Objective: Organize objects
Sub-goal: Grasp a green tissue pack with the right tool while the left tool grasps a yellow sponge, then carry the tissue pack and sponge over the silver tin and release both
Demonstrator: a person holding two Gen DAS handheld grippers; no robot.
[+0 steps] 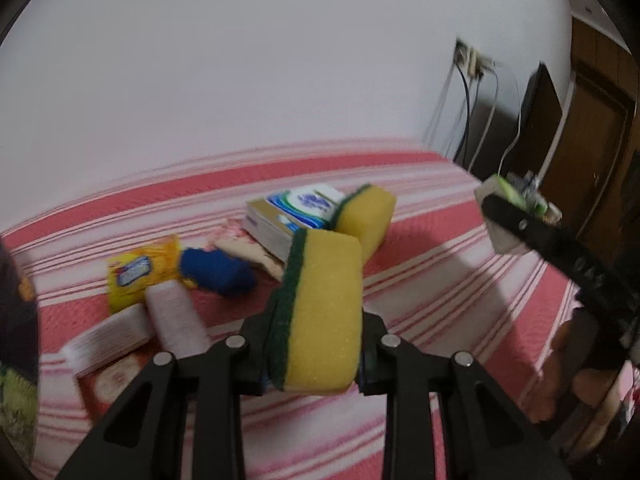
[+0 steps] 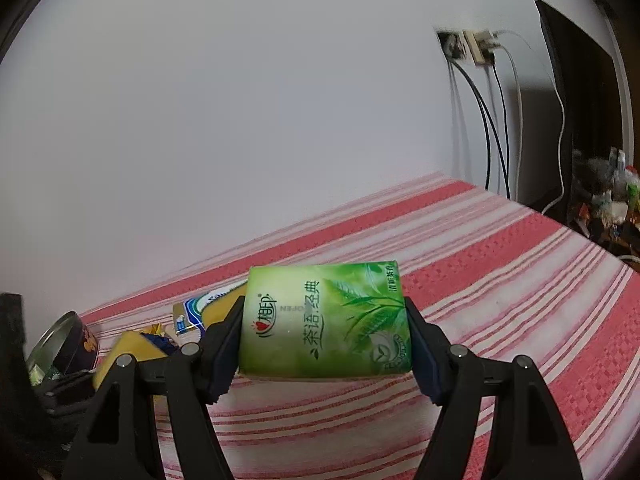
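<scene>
My left gripper (image 1: 318,344) is shut on a yellow sponge with a green scouring side (image 1: 324,312), held above the red-striped bedspread (image 1: 440,280). My right gripper (image 2: 324,340) is shut on a green tissue pack (image 2: 326,320), held above the bedspread (image 2: 500,280); that gripper with the pack also shows at the right of the left wrist view (image 1: 516,216). A second yellow sponge (image 1: 366,216) lies on the bedspread against a blue-and-white tissue pack (image 1: 296,212). A blue cloth item (image 1: 218,272), a yellow packet (image 1: 140,276) and a white roll (image 1: 176,320) lie to the left.
A round tin (image 2: 64,344) sits at the far left of the right wrist view. A flat box (image 1: 108,376) lies near the left fingers. A wall socket with hanging cables (image 2: 480,80) and dark furniture (image 2: 576,100) stand beyond the bed's far right corner.
</scene>
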